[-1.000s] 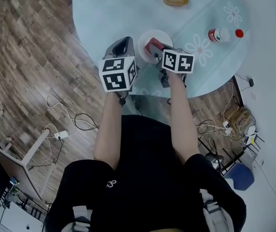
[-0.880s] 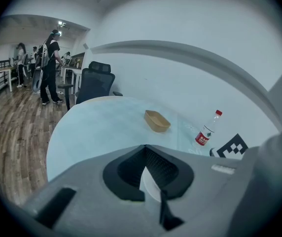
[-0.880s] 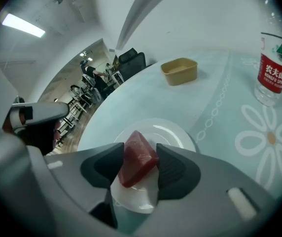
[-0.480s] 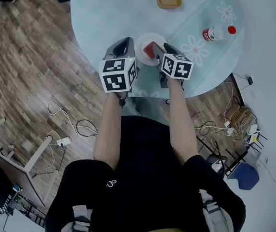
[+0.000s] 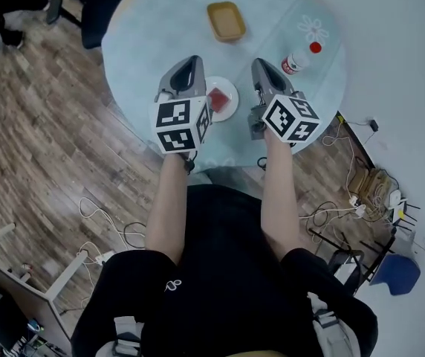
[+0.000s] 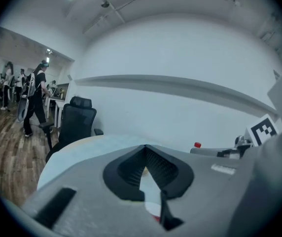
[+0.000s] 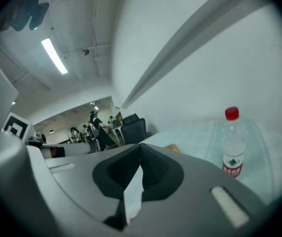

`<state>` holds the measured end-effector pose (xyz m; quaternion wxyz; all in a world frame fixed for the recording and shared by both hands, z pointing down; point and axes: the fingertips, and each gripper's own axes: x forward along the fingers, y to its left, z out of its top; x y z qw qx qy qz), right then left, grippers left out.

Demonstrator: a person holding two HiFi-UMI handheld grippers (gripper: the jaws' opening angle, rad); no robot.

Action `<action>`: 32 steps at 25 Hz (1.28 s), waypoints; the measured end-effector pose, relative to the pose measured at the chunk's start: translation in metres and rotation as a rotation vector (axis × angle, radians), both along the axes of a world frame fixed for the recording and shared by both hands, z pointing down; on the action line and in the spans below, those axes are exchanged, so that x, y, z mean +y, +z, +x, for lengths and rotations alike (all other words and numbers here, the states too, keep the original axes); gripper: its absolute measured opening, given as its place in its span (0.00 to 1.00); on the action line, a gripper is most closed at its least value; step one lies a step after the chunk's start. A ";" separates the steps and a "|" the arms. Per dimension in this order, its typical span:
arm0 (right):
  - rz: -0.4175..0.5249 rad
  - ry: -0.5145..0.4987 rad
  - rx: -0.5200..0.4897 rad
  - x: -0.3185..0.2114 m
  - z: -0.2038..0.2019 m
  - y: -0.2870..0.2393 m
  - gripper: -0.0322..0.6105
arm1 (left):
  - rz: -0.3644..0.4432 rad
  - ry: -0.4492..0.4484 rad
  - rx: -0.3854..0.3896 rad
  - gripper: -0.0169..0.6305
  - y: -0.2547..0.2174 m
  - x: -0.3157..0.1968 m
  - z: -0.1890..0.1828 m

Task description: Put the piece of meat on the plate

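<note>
A red piece of meat (image 5: pixel 218 100) lies on a small white plate (image 5: pixel 232 88) on the round pale-blue table (image 5: pixel 153 43). Both grippers hang above the table, one on each side of the plate and apart from it. My left gripper (image 5: pixel 190 62) is to the plate's left, its jaw tips meeting with nothing held (image 6: pixel 145 149). On the plate's right is my right gripper (image 5: pixel 259 64). Its jaws have just closed with nothing between them (image 7: pixel 140 148). A sliver of plate and meat (image 6: pixel 154 216) shows under the left jaws.
A yellow tray (image 5: pixel 226 20) sits at the table's far side. A water bottle with a red cap (image 5: pixel 296 60) (image 7: pixel 233 147) stands right of the right gripper. A black office chair (image 6: pixel 77 122) is behind the table. Cables lie on the wooden floor (image 5: pixel 101 214).
The right gripper, which was over the plate with the meat, has let go and lifted clear to the right. The left gripper has risen too. The meat now rests on the plate.
</note>
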<state>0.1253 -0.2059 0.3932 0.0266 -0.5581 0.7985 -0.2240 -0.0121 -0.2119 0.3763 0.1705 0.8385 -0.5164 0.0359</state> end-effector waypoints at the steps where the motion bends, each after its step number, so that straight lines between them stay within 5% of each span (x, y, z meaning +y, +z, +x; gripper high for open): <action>1: 0.046 -0.001 -0.005 0.002 0.005 -0.018 0.06 | 0.032 0.006 -0.007 0.02 -0.011 0.001 0.005; 8: 0.306 0.016 0.093 0.018 0.019 -0.119 0.06 | 0.223 0.002 -0.008 0.02 -0.085 0.002 0.014; 15: 0.324 0.031 0.183 0.023 0.037 -0.147 0.05 | 0.299 -0.004 -0.020 0.02 -0.124 0.007 0.020; 32: 0.323 -0.012 0.238 -0.002 0.025 -0.139 0.06 | 0.298 -0.028 -0.034 0.02 -0.118 -0.015 0.015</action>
